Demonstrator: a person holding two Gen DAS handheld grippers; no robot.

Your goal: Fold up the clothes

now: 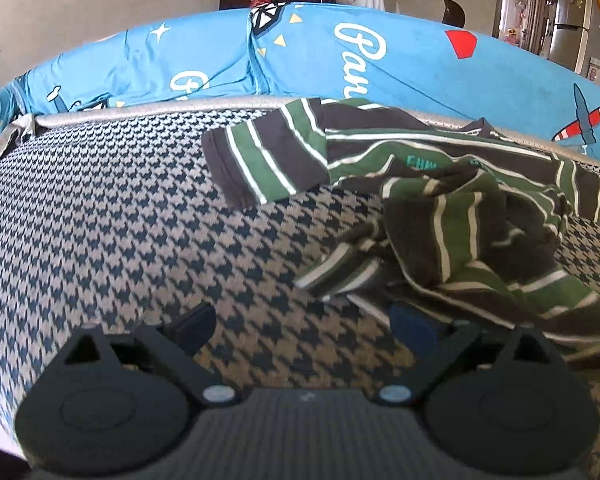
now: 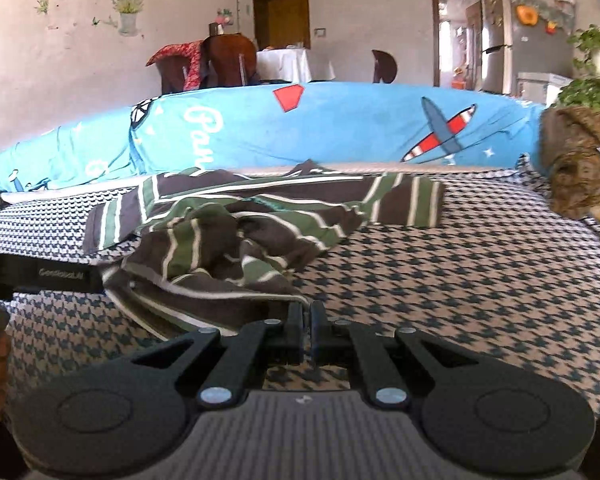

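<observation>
A green, dark brown and white striped shirt lies crumpled on a houndstooth-patterned surface. In the left wrist view it is at the right, with one sleeve spread to the left. My left gripper is open over the bare surface, its right finger at the shirt's near hem. In the right wrist view the shirt lies ahead and left. My right gripper is shut at the shirt's near hem; whether cloth is pinched between the fingers is unclear.
A blue cartoon-print cover rises behind the surface, also seen in the right wrist view. A brown furry object sits at the right edge. The left gripper's body shows at the left. Chairs and a doorway lie beyond.
</observation>
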